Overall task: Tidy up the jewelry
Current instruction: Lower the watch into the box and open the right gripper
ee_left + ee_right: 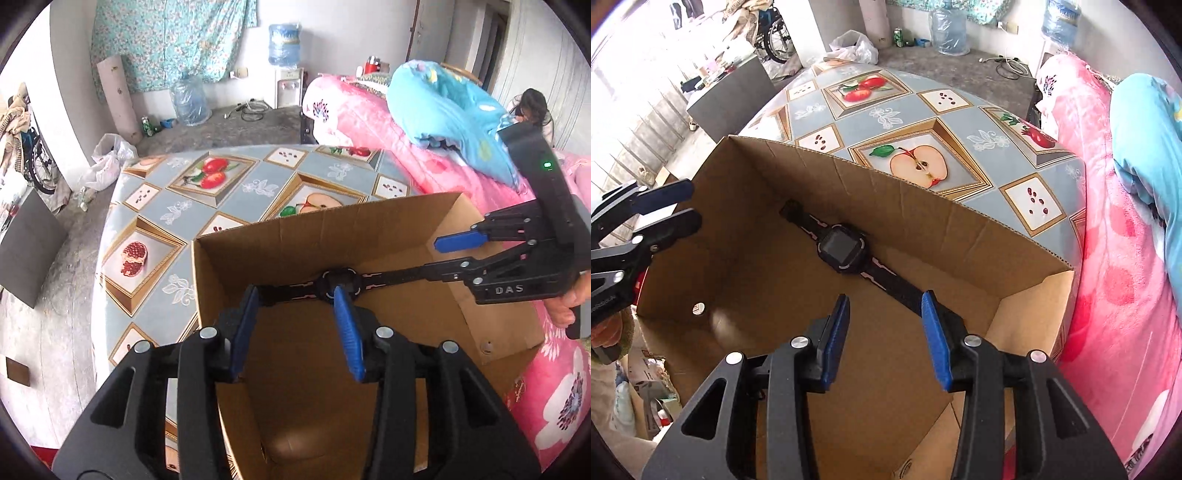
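A black wristwatch [842, 247] with pink marks on its strap lies stretched out flat on the floor of an open cardboard box [960, 210], close to the far wall. My right gripper [884, 299] hangs open over the box; one end of the strap runs under its right fingertip [929, 302], and the pads do not press on it. From the left wrist view the watch [338, 280] shows just past my open left gripper [294, 297], while the right gripper [448, 254] reaches in from the right. Seen from the right wrist, the left gripper [689, 206] is open near the box's left wall, clear of the strap's end.
The box stands on a table with a fruit-patterned cloth [923, 110]. A bed with a pink blanket [1126, 258] and a blue quilt [450, 110] lies to the right. Water bottles [190, 99], a wheelchair [33, 162] and a seated person [532, 107] are farther off.
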The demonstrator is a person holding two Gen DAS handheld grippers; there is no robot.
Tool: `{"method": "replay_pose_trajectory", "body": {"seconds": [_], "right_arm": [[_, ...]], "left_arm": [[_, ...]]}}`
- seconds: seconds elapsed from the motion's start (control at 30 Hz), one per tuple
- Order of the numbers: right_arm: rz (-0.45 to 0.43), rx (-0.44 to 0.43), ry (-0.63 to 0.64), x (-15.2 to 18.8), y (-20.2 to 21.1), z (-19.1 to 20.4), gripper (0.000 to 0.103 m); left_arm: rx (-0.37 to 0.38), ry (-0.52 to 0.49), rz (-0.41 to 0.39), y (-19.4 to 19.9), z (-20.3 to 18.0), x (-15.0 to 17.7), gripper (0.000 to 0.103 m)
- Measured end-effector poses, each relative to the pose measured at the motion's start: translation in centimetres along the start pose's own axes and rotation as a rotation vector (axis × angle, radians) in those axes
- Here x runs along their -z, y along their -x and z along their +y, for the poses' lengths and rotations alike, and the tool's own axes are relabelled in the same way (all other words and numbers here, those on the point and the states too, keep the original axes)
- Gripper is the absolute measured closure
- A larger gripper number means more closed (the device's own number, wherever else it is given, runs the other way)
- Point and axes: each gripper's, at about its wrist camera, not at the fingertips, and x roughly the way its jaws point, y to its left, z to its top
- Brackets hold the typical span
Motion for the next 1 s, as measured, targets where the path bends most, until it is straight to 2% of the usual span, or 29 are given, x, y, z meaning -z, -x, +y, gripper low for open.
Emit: {"method": "replay_pose_trajectory", "body": {"seconds": [0.13, 0.27, 0.37, 0.47, 0.53, 0.8, 0.9, 0.97, 1.0], "right_arm": [[0.039, -0.077, -0.013, -0.2, -0.4, 1.5, 0.063], [0.149, -0.157, -0.061, -0.8, -3.3, 2.9, 0.063], [0.241, -0.130, -0.106, -1.3, -6.4, 3.0, 0.059], [0.292, -0.080, -0.155, -1.8, -8.5, 2.1, 0.058], [0.267, -0.089, -0.185, -2.3, -8.5, 1.5, 0.053], [0.183, -0.028, -0.223, -2.8, -6.3, 0.6, 0.053], [0.143, -0.030, -0.248, -2.3, -3.8, 0.5, 0.053], [0.085, -0.042, -0.244, -1.8, -1.0, 0.9, 0.052], [0.045, -0.057, -0.245, -1.4, 0.8, 1.3, 0.049]], "left_arm": [[-0.014, 0.010, -0.119, 4.8, 0.3, 2.4, 0.057], [-0.042, 0.041, -0.208, 8.3, 0.8, 5.9, 0.052], [-0.041, 0.065, -0.237, 9.7, 1.2, 8.7, 0.052], [-0.034, 0.098, -0.240, 10.2, 1.7, 11.0, 0.051], [-0.011, 0.116, -0.230, 10.2, 2.0, 12.2, 0.051], [0.048, 0.111, -0.258, 9.7, 2.0, 14.2, 0.051], [0.062, 0.092, -0.276, 9.4, 1.9, 14.4, 0.051], [0.074, 0.078, -0.290, 9.4, 1.9, 14.4, 0.051], [0.079, 0.069, -0.298, 9.4, 1.8, 14.6, 0.051]]}}
